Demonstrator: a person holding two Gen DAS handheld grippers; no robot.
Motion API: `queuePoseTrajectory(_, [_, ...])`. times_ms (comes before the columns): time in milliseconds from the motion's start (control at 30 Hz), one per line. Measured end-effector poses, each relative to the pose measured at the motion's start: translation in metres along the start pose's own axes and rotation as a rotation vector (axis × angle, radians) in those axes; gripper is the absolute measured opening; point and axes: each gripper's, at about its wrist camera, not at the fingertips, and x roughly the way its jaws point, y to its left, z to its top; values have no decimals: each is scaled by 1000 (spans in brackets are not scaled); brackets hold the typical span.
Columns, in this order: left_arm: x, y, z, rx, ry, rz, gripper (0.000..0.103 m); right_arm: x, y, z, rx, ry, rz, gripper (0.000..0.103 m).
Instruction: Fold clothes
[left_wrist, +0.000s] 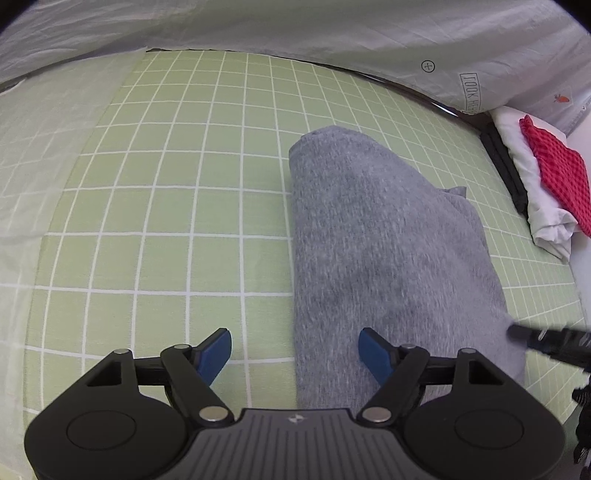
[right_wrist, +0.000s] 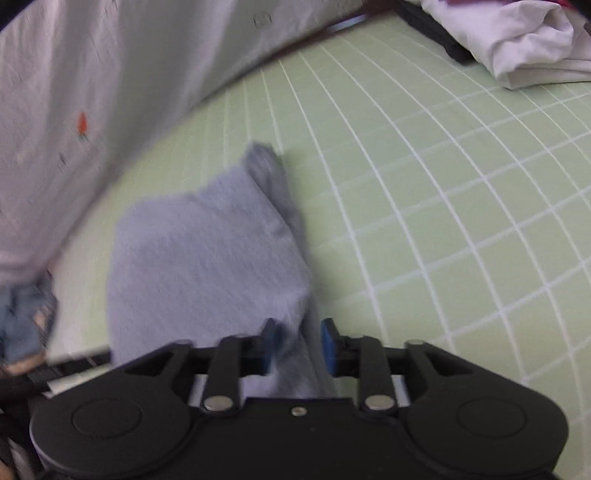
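A bed carries everything here: a pale green sheet (left_wrist: 166, 221) crossed by a white grid covers the mattress, and a white quilt or curtain-like cloth (left_wrist: 295, 26) rises along its far edge. On that white cloth, toward the far right corner, there is a boxed line of print that reads mirrored, roughly "LOOK HERE" (left_wrist: 470, 92), though the last letters run out of sight. A small circled plus mark (left_wrist: 427, 66) sits just left of it and a tiny orange carrot motif (left_wrist: 561, 97) to its right.

At the bed's right edge a folded white garment (left_wrist: 532, 192) lies with a red checked cloth (left_wrist: 557, 166) on top, and a dark flat bar (left_wrist: 504, 166) runs beside them.

The grey knit garment (left_wrist: 380, 251), folded into a long strip, lies on the sheet right of centre, running from the near edge toward the far edge.

The left gripper (left_wrist: 295, 354) hovers at the strip's near end with its blue-padded jaws spread wide, holding nothing; the left edge of the fabric lies between them. In the blurred right wrist view, the right gripper (right_wrist: 297, 347) has its jaws partly parted with the grey garment's (right_wrist: 207, 266) near edge passing between them; the fabric seems loose rather than pinched.
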Motion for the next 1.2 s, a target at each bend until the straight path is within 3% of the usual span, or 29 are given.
queuePoseTrajectory(67, [0,2,-1,-9,3,-1,77,-1,2,8,29,-66,21,74])
queuePoseTrajectory(200, [-1,3,4,-10,-1,7,77,18,17,34,-30,-137,-42,91])
queuePoseTrajectory(267, [-2,3,7,-7,-9,13,77,29,27,45,-95,-174,-85,90])
queuePoseTrajectory(333, [-3,4,10,-15,-16,14,77,39,35,56,-132,-197,-89,63])
queuePoseTrajectory(367, [-3,5,12,-20,-19,12,77,44,34,61,-117,-185,-59,37])
queuePoseTrajectory(400, [-3,5,13,-25,-21,8,77,48,34,67,-102,-174,-29,32])
queuePoseTrajectory(633, [6,9,26,-39,-31,7,77,82,41,76,-110,-91,0,38])
queuePoseTrajectory(667, [7,10,28,-45,-31,5,77,83,42,76,-118,-93,0,29])
queuePoseTrajectory(700, [9,10,30,-50,-33,3,77,85,43,75,-126,-94,0,8])
queuePoseTrajectory(800, [8,10,37,-49,-49,-11,77,62,49,78,-149,-198,10,6])
queuePoseTrajectory(900, [5,8,40,-19,-83,-77,79,52,53,85,-183,-244,-45,7])
queuePoseTrajectory(933, [5,7,41,-4,-91,-104,83,56,51,87,-188,-228,-73,9])
queuePoseTrajectory(967, [5,5,42,5,-95,-119,84,60,49,89,-192,-212,-101,21])
queuePoseTrajectory(1000, [6,3,42,10,-96,-128,84,60,47,85,-185,-204,-95,46])
queuePoseTrajectory(1033, [8,3,43,10,-93,-134,85,60,45,82,-178,-195,-89,64])
queuePoseTrajectory(1067, [10,2,43,10,-90,-140,85,60,44,78,-171,-187,-84,92])
queuePoseTrajectory(1100, [12,1,43,6,-85,-146,85,60,42,75,-164,-179,-78,99])
queuePoseTrajectory(1200, [25,1,41,-24,-58,-163,86,60,36,64,-143,-155,-61,103])
